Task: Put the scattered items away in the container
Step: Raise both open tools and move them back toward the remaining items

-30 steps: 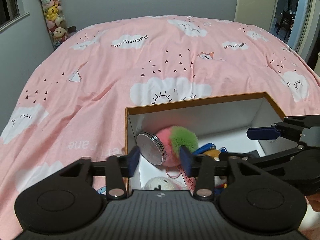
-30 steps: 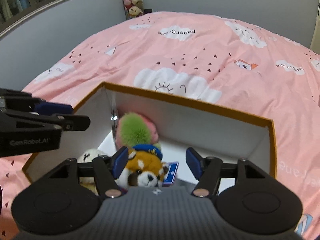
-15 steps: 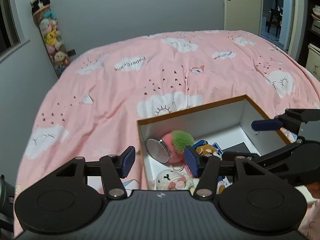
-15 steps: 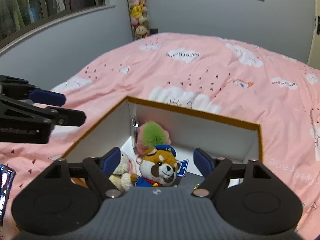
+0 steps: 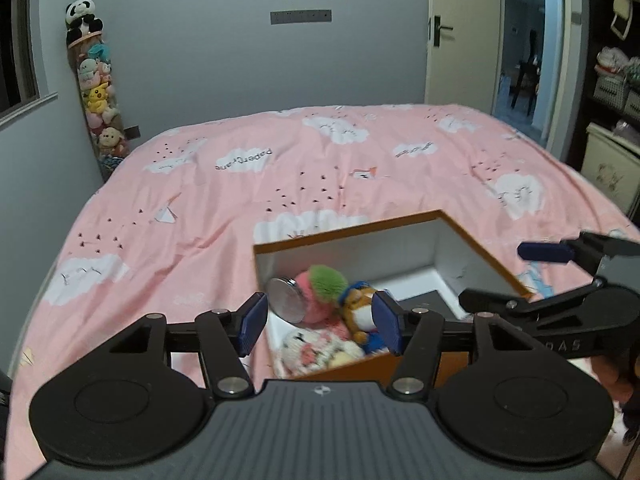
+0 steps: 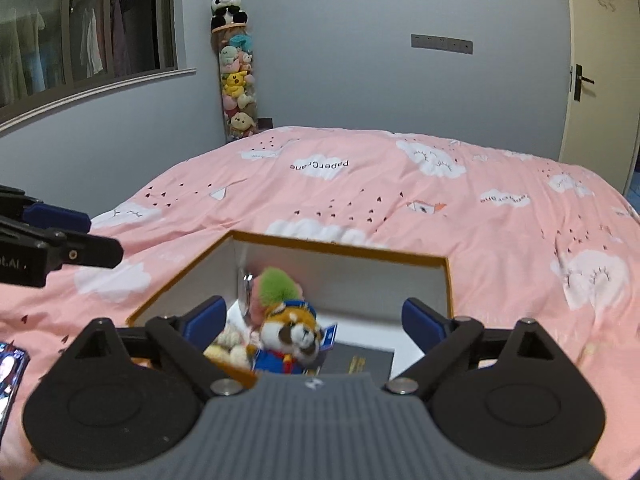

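L tool (image 5: 321,323) jaws opening, empty, R tool (image 6: 315,320) opening, empty, toys in box (image 6: 344,250) on bed.

A bed (image 5: 280,184) with a pink cloud-print cover filled a dim, grey-walled bedroom. A tall clear column of plush toys (image 6: 237,88), topped by a panda (image 6: 226,8), stood in the corner beside a dark window (image 6: 88,32). A cream door (image 5: 460,32) stood open onto a hallway; shelving (image 5: 616,80) lined the right.
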`<state>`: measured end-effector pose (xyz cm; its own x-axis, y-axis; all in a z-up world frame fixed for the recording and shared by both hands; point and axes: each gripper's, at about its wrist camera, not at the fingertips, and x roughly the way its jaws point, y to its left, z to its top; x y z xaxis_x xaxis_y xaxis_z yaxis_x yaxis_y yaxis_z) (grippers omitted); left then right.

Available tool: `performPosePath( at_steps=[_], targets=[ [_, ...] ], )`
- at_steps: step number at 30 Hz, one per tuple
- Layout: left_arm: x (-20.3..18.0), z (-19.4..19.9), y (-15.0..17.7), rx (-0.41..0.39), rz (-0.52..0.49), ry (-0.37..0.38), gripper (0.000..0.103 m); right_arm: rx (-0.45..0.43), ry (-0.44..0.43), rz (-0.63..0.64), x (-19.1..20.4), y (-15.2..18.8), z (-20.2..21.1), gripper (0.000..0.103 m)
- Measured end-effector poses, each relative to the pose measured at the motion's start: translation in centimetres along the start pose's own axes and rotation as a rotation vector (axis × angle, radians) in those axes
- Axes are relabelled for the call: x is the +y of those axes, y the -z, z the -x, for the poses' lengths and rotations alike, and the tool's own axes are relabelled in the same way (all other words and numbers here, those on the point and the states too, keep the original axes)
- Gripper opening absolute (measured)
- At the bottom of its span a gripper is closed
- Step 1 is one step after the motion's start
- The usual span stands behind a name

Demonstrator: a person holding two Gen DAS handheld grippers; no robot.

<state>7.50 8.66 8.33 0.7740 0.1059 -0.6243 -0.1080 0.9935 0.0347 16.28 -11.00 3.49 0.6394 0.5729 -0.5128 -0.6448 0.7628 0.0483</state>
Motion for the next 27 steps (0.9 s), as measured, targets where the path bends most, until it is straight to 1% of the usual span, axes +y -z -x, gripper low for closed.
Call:
performPosePath(
  at_steps=[3,5,7,11,14,19,23,27],
  targets=[
    [-0.5,0.7,1.6,-0.008,0.016,0.041,0.068,0.005,-0.009,-0.026,-0.1,1.6,1.3,0.095],
    [-0.9,0.8,2.8,0.012,0.019,0.075,0.067,0.005,-0.003,-0.051,-0.1,2.6,2.0,0.095],
    [-1.2,0.9,3.9,0.029,0.036,0.092,0.067,0.017,0.006,-0.069,-0.2,4.0,2.5,0.095],
    [-1.1,0.8,6.6,0.082,0.090,0.116,0.067,0.067,0.018,-0.081,-0.1,6.8,3.1,0.095],
    [-1.0,0.5,8.6,0.135,0.122,0.117,0.067,0.113,0.011,-0.099,-0.4,8.6,3.3,0.095],
    [-1.7,-0.2,10.7,0.201,0.126,0.092,0.066,0.212,-0.012,-0.183,-0.9,11.6,3.5,0.095],
    [-2.2,-1.2,12.3,0.286,0.137,0.102,0.066,0.283,-0.029,-0.243,-1.3,13.5,3.4,0.094],
    [-2.7,-1.9,13.9,0.347,0.140,0.105,0.066,0.337,-0.029,-0.296,-1.7,14.8,3.4,0.094]
  ],
)
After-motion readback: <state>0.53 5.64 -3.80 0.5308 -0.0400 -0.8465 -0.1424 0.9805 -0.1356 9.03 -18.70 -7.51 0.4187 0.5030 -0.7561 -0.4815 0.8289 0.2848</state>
